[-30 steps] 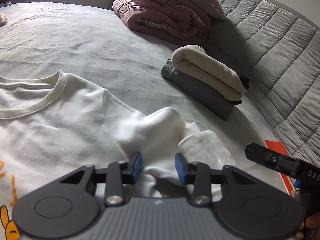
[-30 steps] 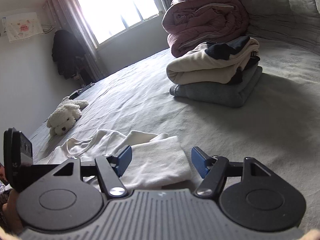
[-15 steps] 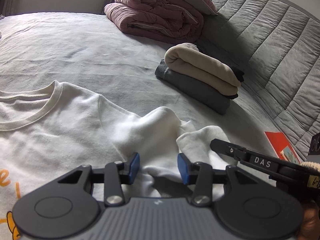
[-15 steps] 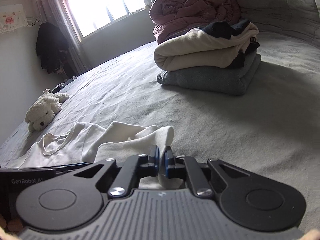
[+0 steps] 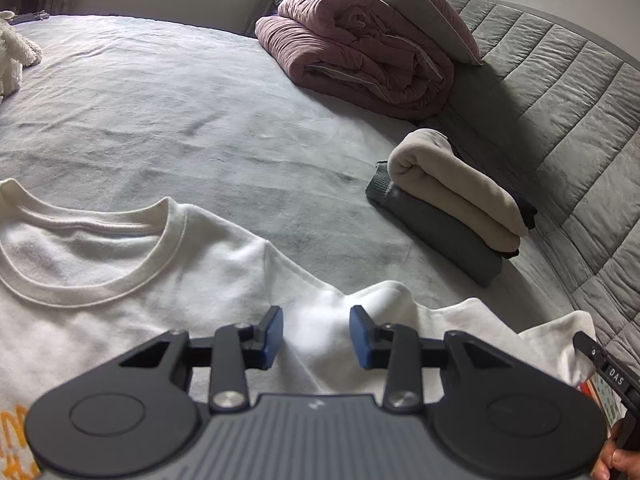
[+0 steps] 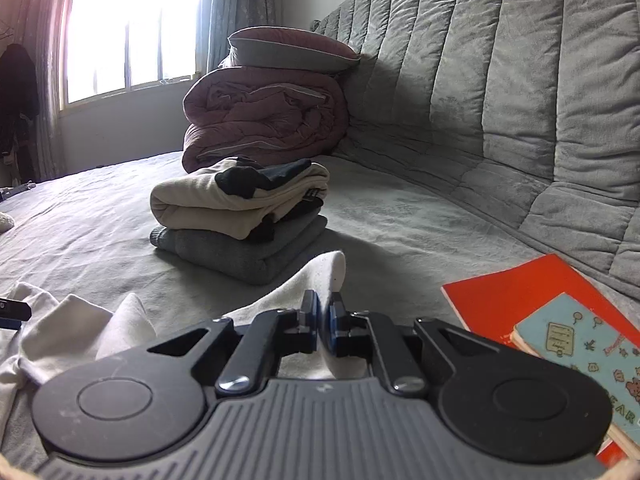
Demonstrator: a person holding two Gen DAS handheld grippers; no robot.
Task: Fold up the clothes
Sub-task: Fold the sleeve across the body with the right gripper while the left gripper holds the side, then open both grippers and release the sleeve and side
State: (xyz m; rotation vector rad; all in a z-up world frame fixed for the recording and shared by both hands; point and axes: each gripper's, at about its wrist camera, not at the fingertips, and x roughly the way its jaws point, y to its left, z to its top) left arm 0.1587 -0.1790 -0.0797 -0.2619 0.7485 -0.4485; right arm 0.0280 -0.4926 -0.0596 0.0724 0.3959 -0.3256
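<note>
White shirt [image 5: 132, 280] sleeve [image 6: 320, 276] clamped in right tool [image 6: 323, 320], beneath the gaping left tool [image 5: 316, 336].

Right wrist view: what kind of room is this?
Most likely a bedroom. The work surface is a bed with a quilted grey headboard; a folded pink duvet with a pillow on top sits by a curtained window.
</note>
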